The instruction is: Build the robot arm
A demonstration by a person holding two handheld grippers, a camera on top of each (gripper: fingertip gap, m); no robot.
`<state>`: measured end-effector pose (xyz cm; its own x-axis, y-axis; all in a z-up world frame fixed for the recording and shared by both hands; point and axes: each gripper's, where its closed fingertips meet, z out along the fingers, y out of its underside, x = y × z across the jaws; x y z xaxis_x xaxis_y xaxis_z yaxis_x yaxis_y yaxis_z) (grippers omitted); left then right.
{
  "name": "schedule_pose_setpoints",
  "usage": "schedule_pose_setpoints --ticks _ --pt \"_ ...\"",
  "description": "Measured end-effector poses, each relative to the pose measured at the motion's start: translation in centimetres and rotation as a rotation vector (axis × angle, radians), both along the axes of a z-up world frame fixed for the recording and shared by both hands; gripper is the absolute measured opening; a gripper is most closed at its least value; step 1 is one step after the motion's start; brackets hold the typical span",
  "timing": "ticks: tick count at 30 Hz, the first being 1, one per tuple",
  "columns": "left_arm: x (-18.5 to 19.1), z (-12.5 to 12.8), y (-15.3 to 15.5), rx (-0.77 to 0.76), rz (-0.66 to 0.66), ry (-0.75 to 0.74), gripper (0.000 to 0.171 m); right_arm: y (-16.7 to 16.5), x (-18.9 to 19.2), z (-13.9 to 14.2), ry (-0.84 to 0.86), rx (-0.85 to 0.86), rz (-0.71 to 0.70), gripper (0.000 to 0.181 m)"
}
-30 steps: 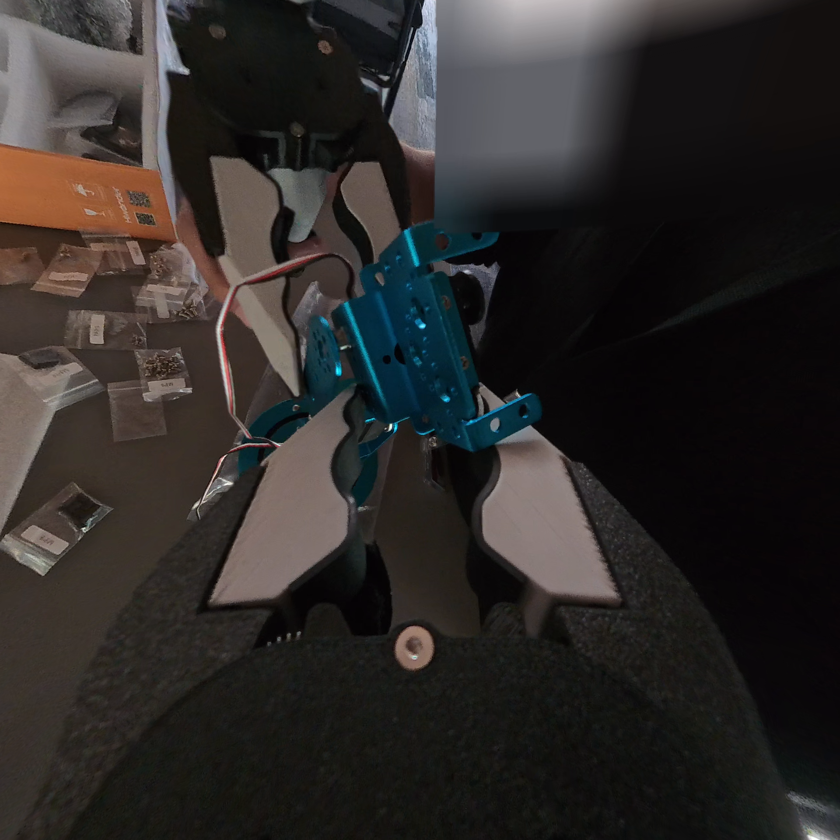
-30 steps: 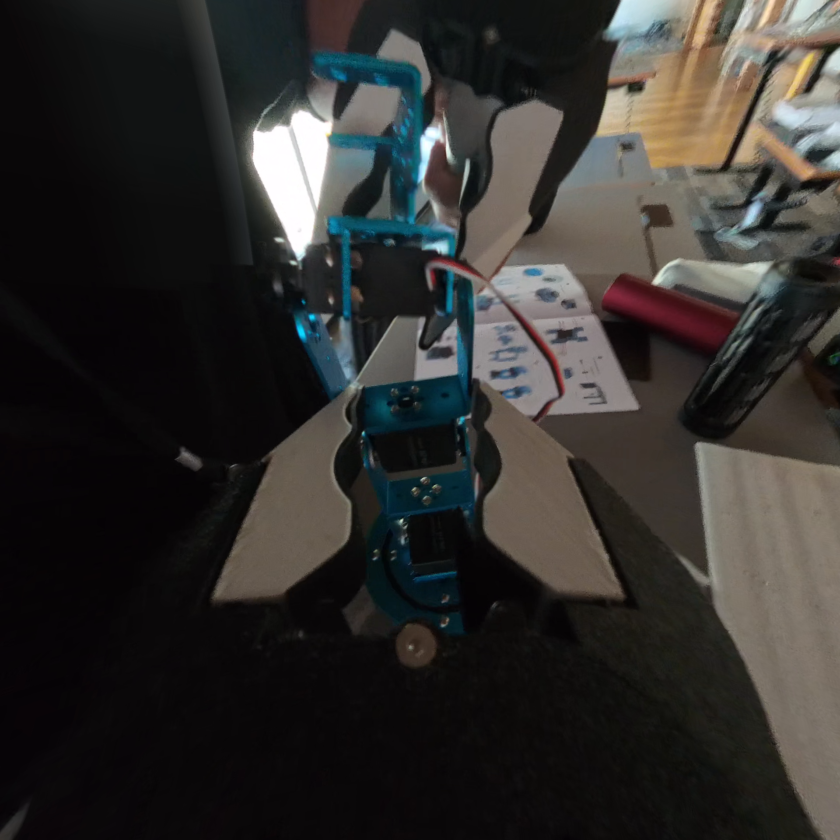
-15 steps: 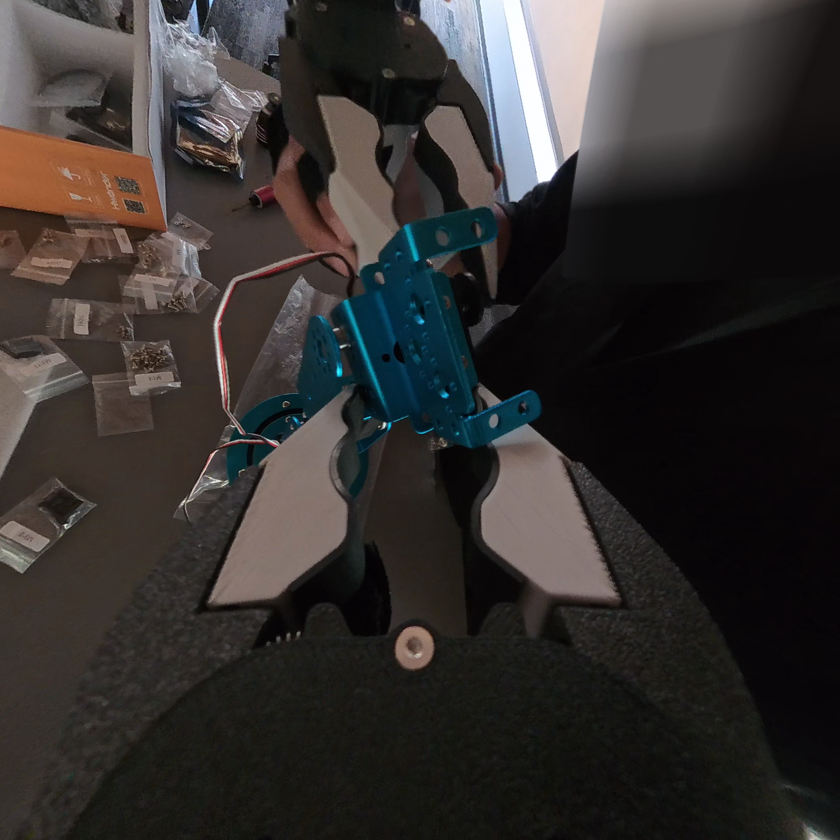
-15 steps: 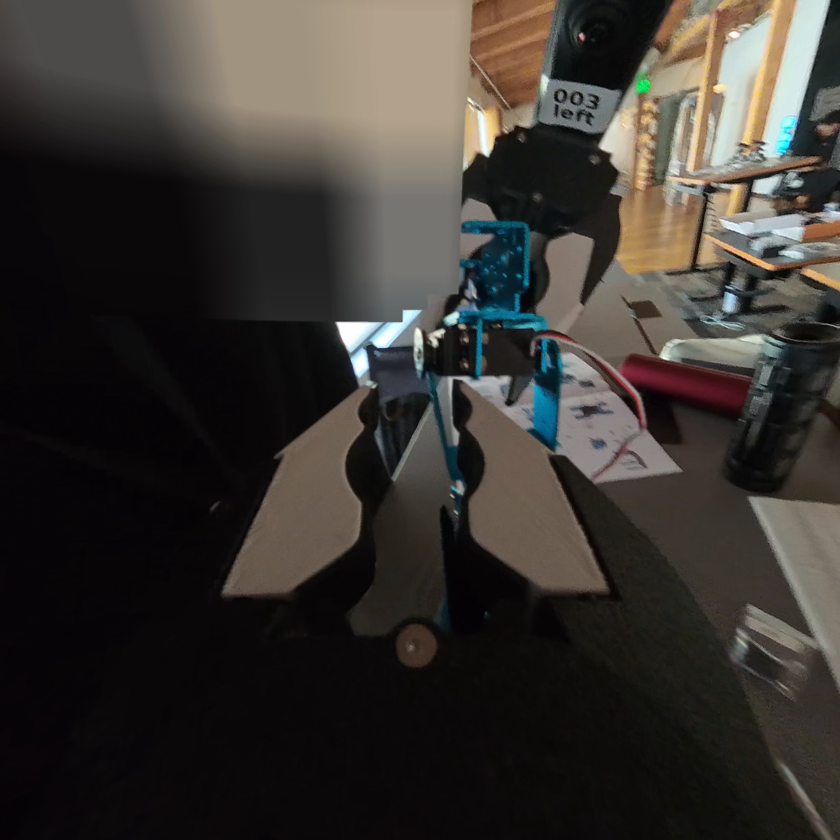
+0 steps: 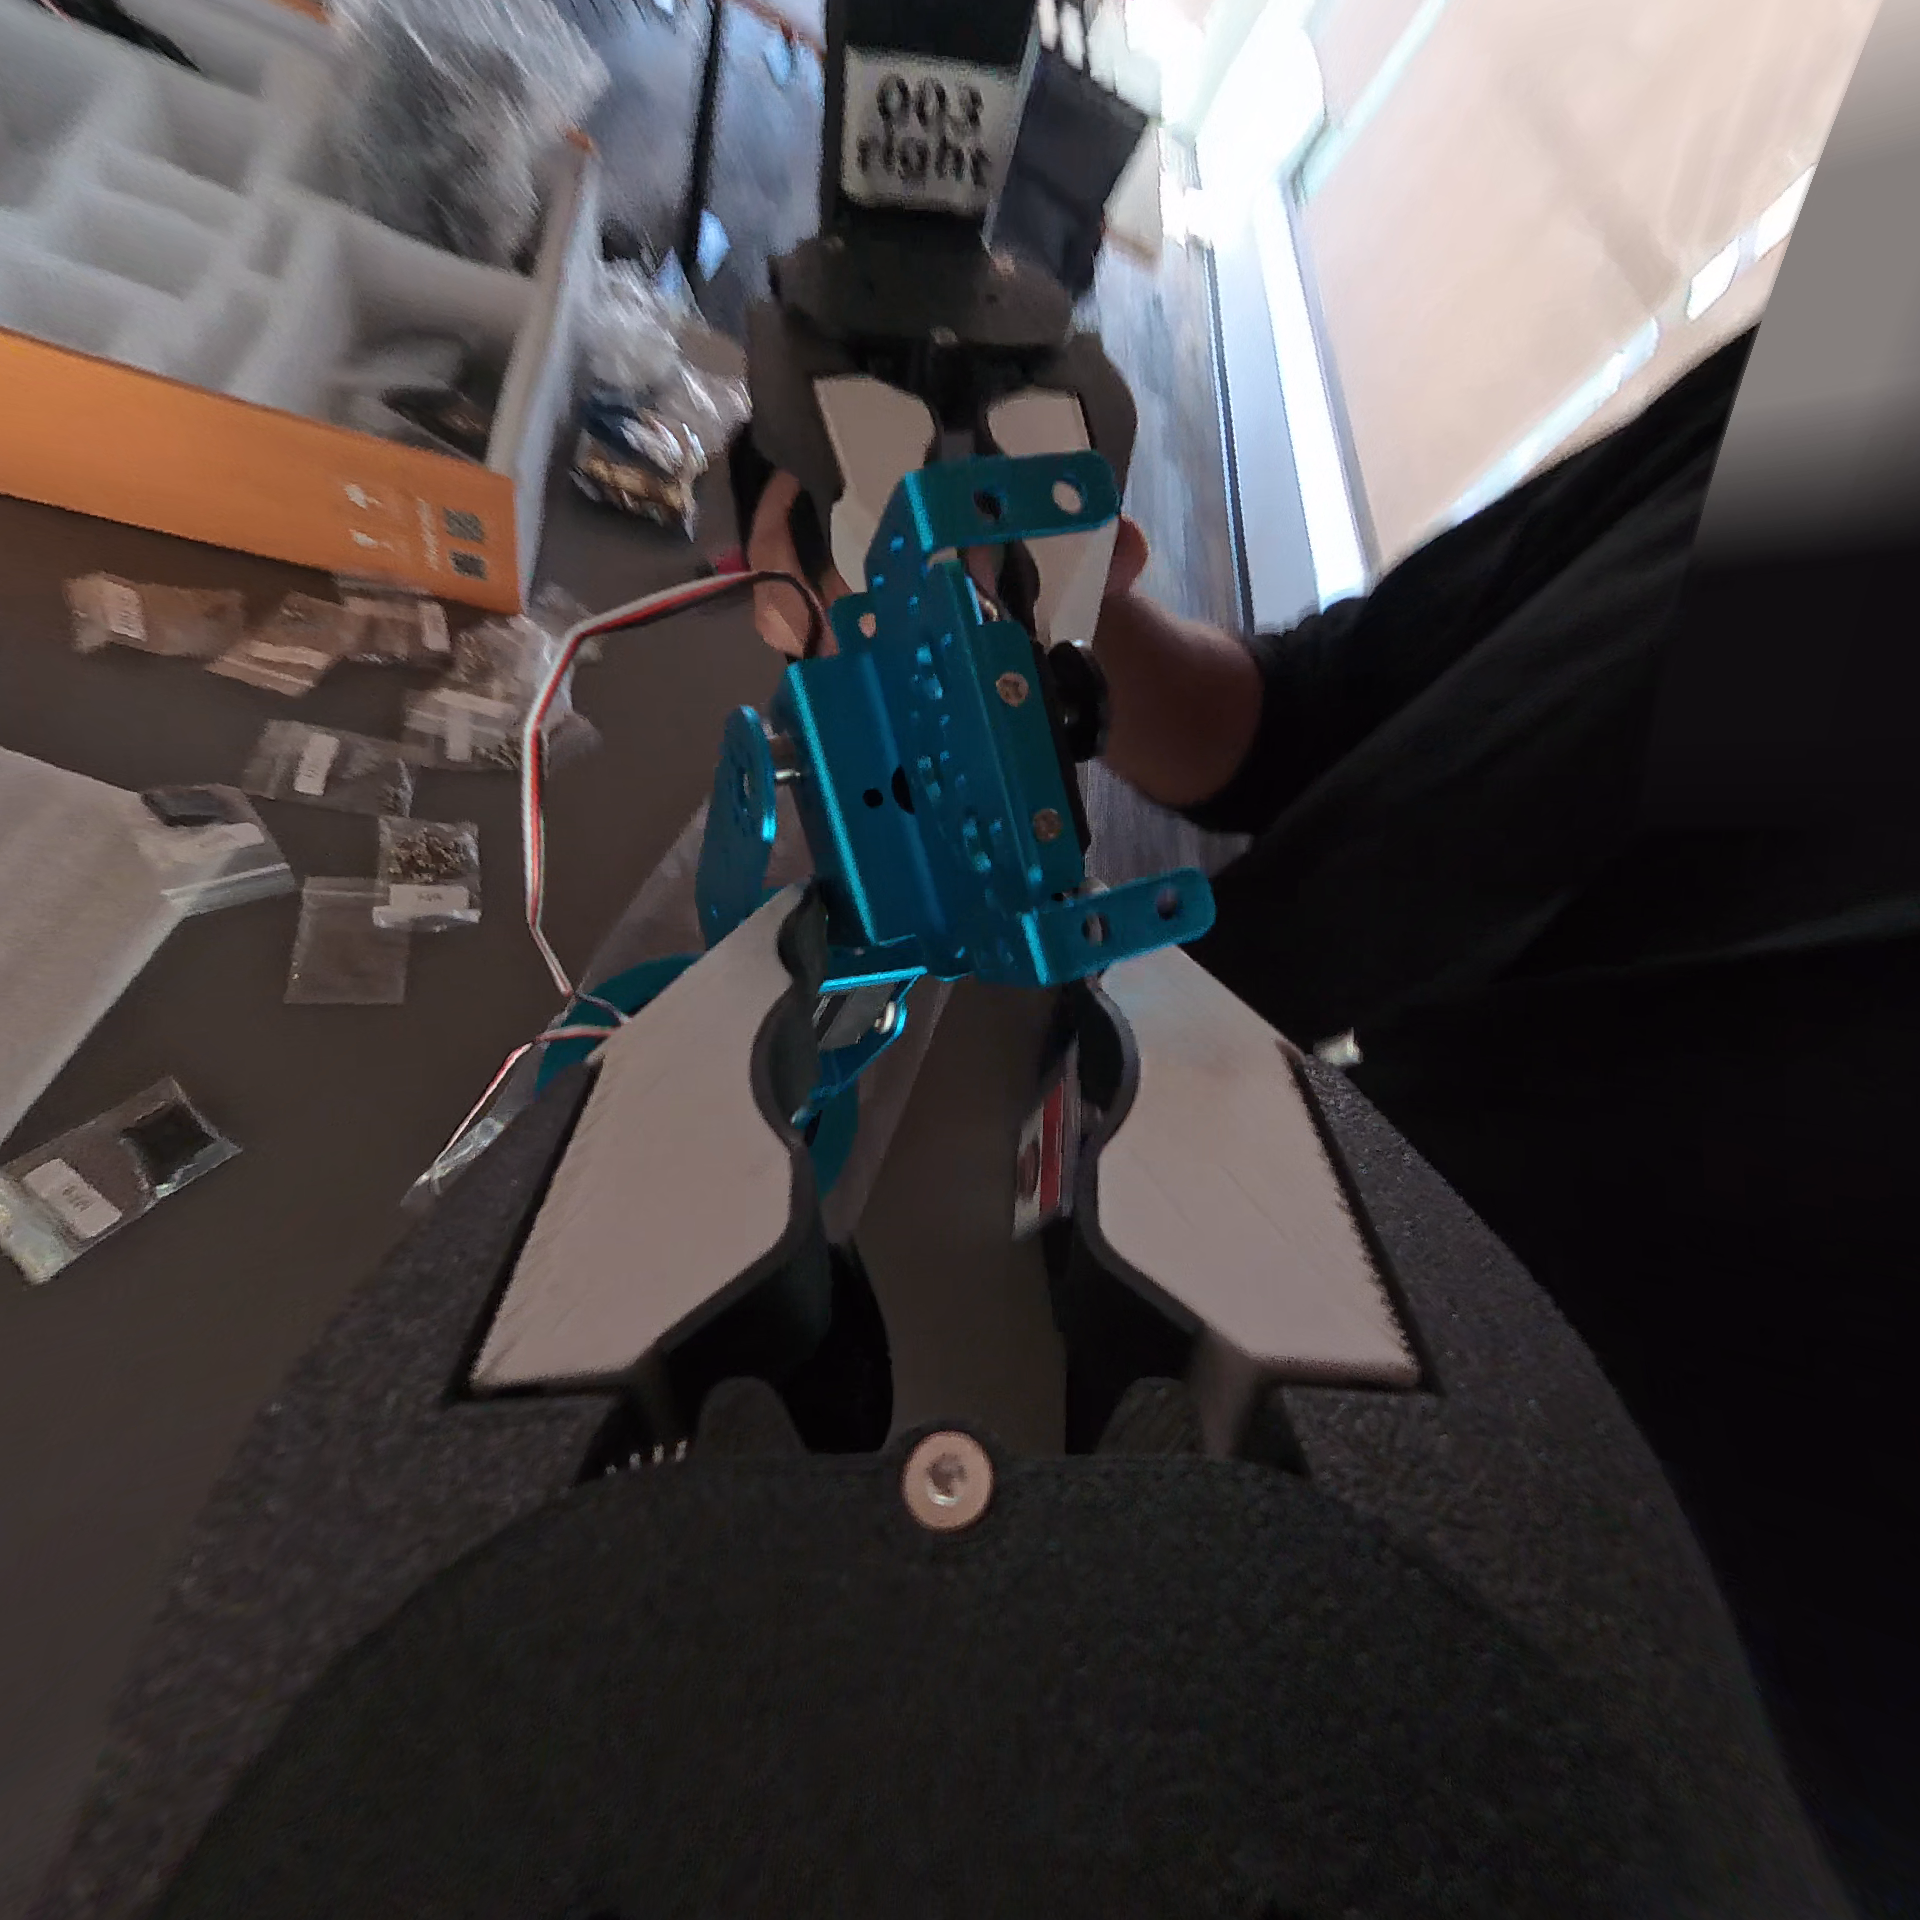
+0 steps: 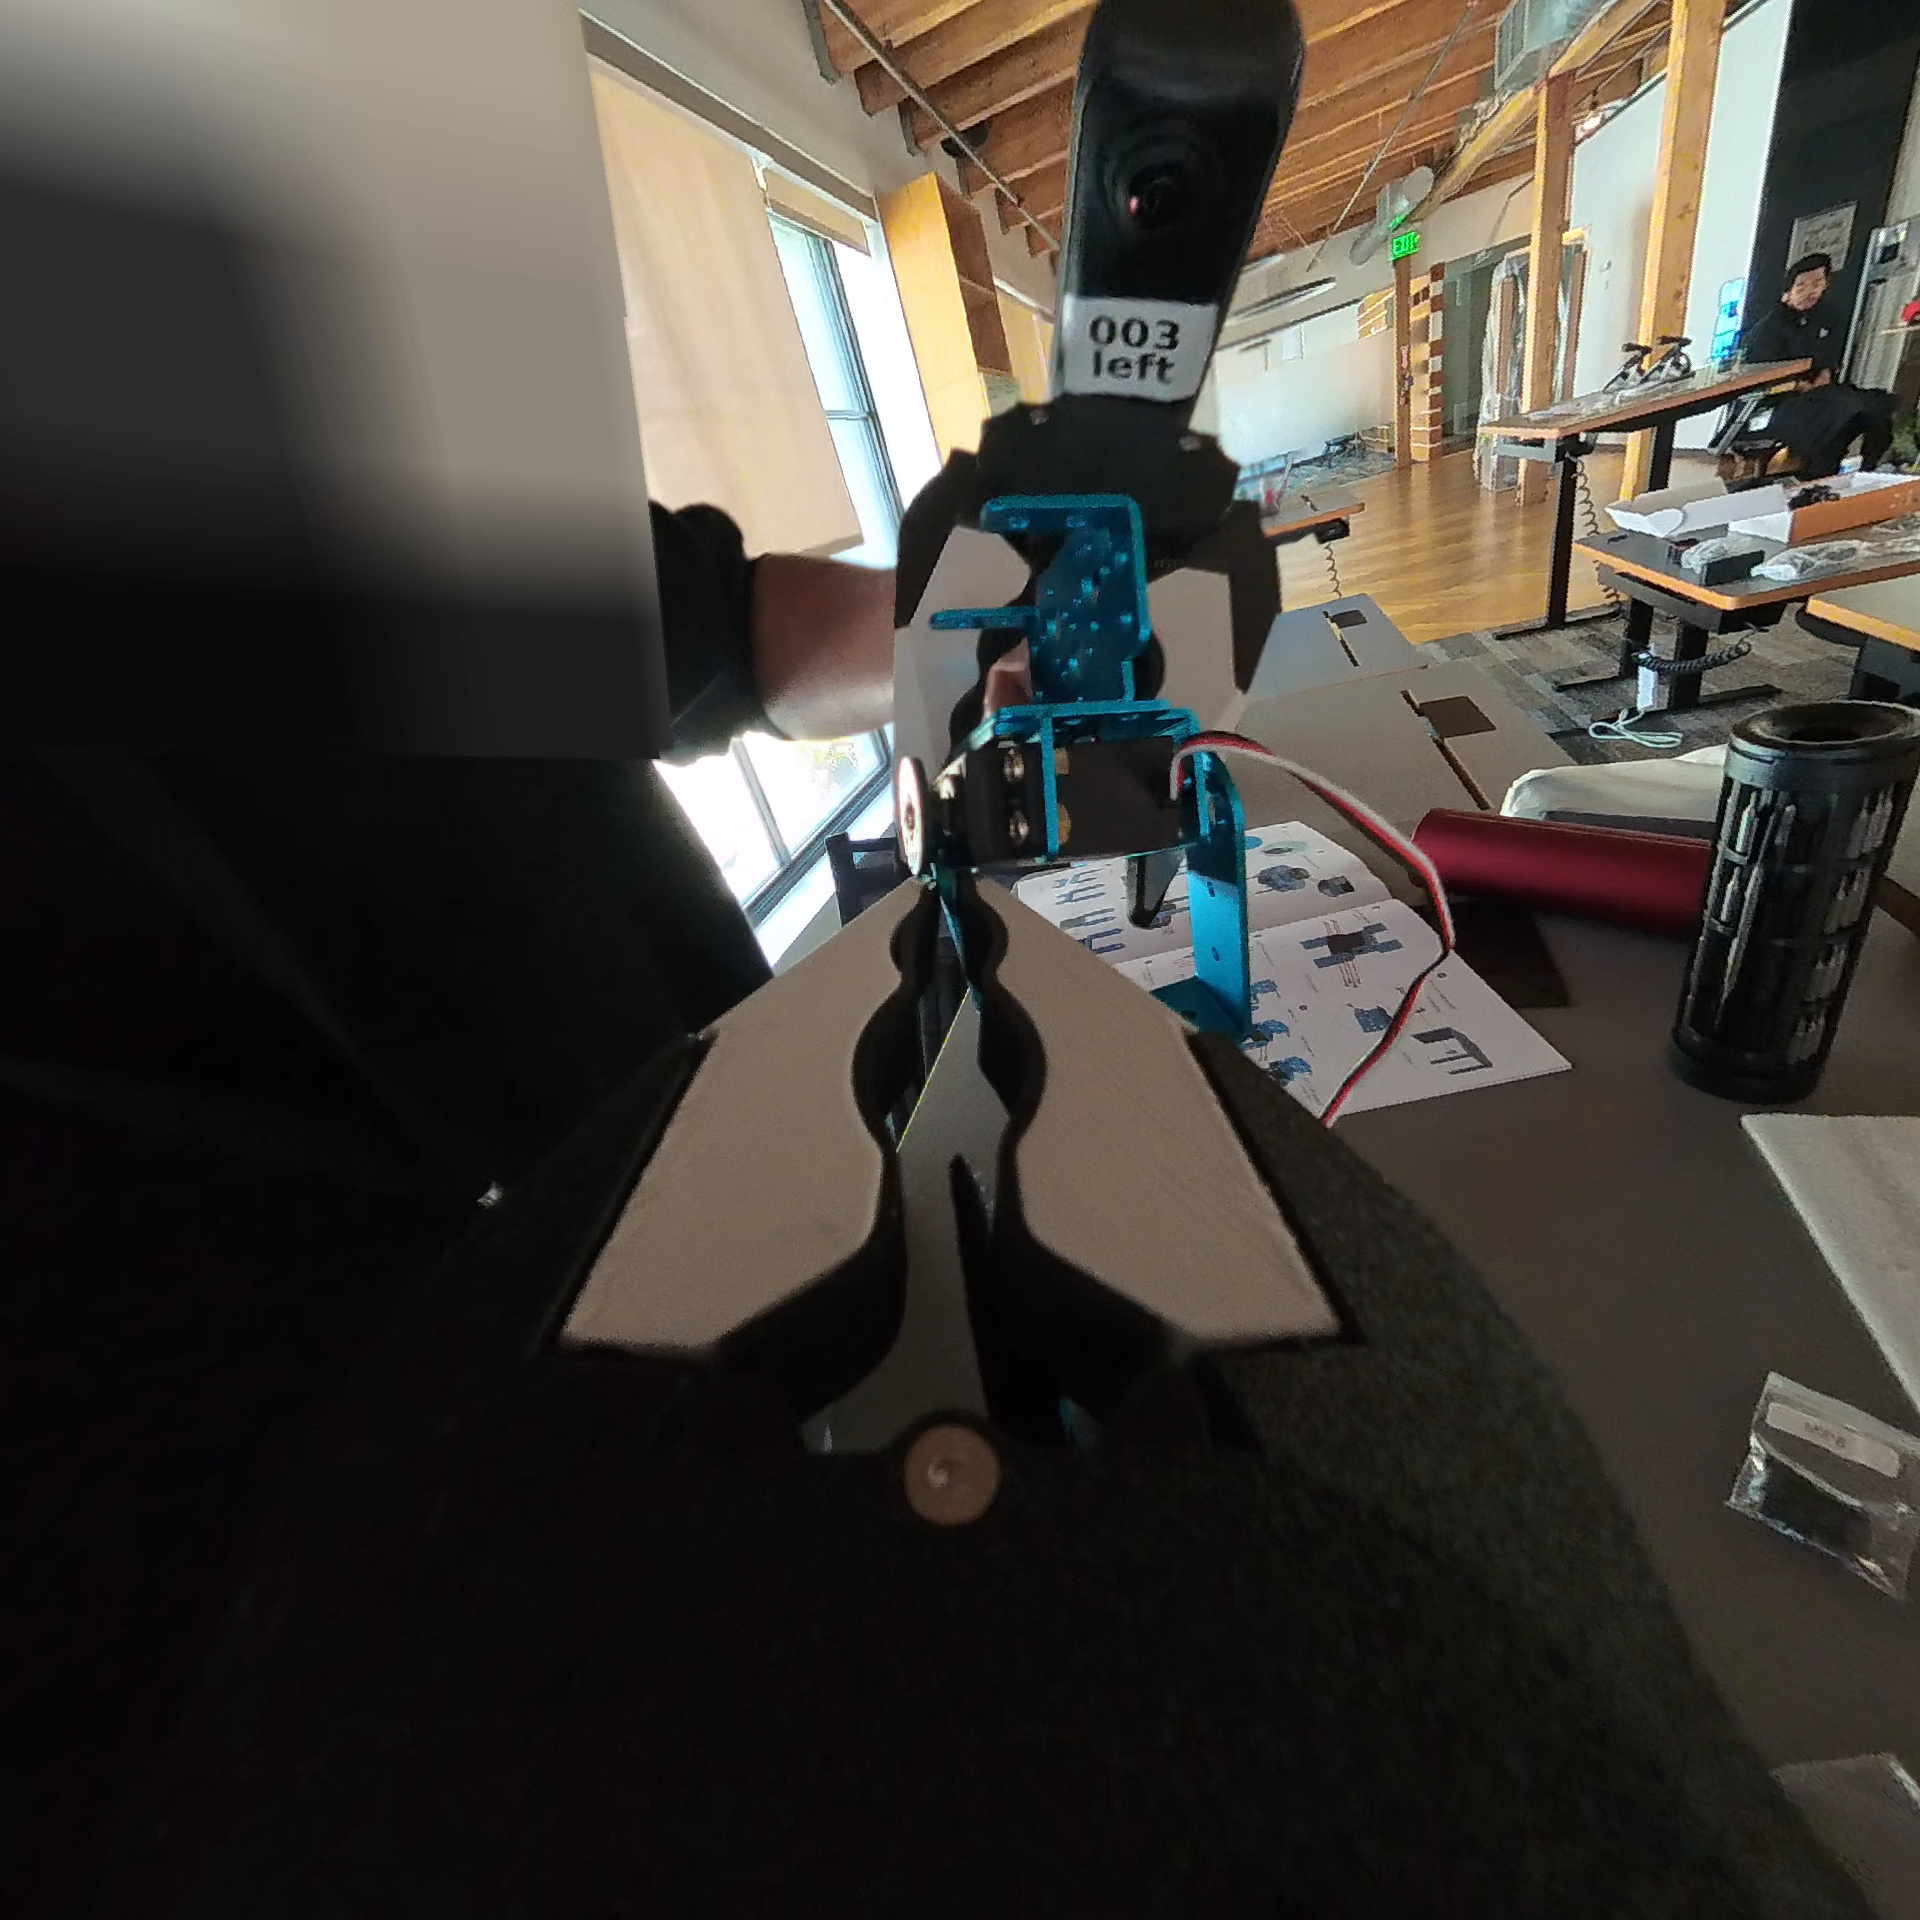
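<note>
Both grippers hold a blue servo bracket [image 5: 940,800] above the table [image 5: 208,1195]: left gripper [image 5: 940,971] clenched on its lower end, right gripper [image 6: 954,899] pinching a thin plate. Parts bags [image 5: 416,883] lie at nine o'clock (wire [image 5: 540,748] dangling)

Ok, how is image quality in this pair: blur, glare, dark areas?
Left wrist view: the orange box and small bags are smeared by motion blur, the blue servo bracket stays fairly sharp, and the window is blown out. Right wrist view: sharper overall; the booklet and black cylinder read clearly, but the left half is very dark.
</note>
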<state>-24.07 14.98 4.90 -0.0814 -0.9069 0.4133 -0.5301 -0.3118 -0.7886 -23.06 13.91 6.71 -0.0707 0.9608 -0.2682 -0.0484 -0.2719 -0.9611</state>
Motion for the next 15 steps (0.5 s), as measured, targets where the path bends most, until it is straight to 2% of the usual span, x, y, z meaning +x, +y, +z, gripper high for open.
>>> schedule_pose_setpoints --ticks 4,6,8,12,15 --pt "0.8 0.5 -0.1 -0.049 0.136 -0.128 0.058 0.0 0.0 0.0 -0.014 0.003 -0.015 0.002" --pt "1.0 0.6 0.0 -0.021 0.202 -0.171 0.057 0.0 -0.1 0.0 -0.025 0.009 -0.022 0.002" --pt "1.1 0.7 0.6 -0.012 0.273 -0.223 0.050 0.0 0.0 0.0 -0.029 0.008 -0.021 0.002" --pt "1.0 1.8 1.0 -0.165 0.322 -0.360 0.046 -0.1 -0.2 0.0 -0.022 0.035 -0.017 0.002" --pt "1.1 1.6 1.1 -0.098 0.359 -0.385 0.046 -0.2 -0.4 -0.1 -0.018 0.119 -0.061 0.002"
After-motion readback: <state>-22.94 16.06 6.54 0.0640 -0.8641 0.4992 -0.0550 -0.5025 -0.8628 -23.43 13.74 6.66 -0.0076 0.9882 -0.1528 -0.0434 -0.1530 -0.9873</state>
